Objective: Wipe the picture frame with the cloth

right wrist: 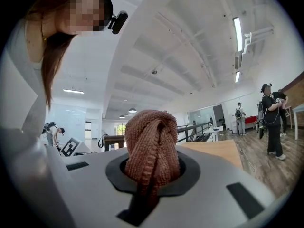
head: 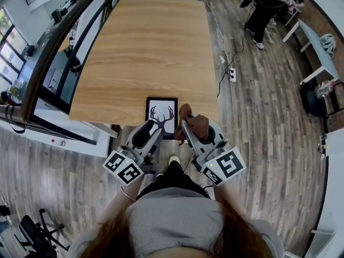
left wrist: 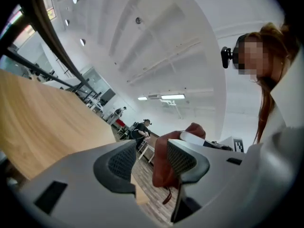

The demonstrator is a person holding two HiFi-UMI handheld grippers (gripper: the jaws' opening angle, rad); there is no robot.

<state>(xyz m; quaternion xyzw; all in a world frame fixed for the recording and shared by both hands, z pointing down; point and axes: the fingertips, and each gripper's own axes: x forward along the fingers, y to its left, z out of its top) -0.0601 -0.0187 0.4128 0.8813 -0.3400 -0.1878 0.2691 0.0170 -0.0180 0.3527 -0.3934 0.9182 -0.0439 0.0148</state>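
Note:
A black picture frame (head: 160, 110) with a deer-antler print lies flat at the near edge of the wooden table (head: 145, 52). My right gripper (head: 189, 127) is shut on a bunched reddish-brown cloth (head: 196, 123), held just right of the frame's lower corner. The right gripper view shows the cloth (right wrist: 152, 141) pinched between the jaws of the right gripper (right wrist: 152, 171). My left gripper (head: 155, 129) hovers over the frame's near left corner. In its own view the left gripper (left wrist: 148, 159) stands open with nothing between the pads; the cloth (left wrist: 164, 172) shows beyond them.
A dark railing with glass panels (head: 54, 52) runs along the table's left side. A power strip and cable (head: 231, 74) lie on the wood floor to the right. People (head: 266, 4) stand far back right near a white table (head: 314, 42).

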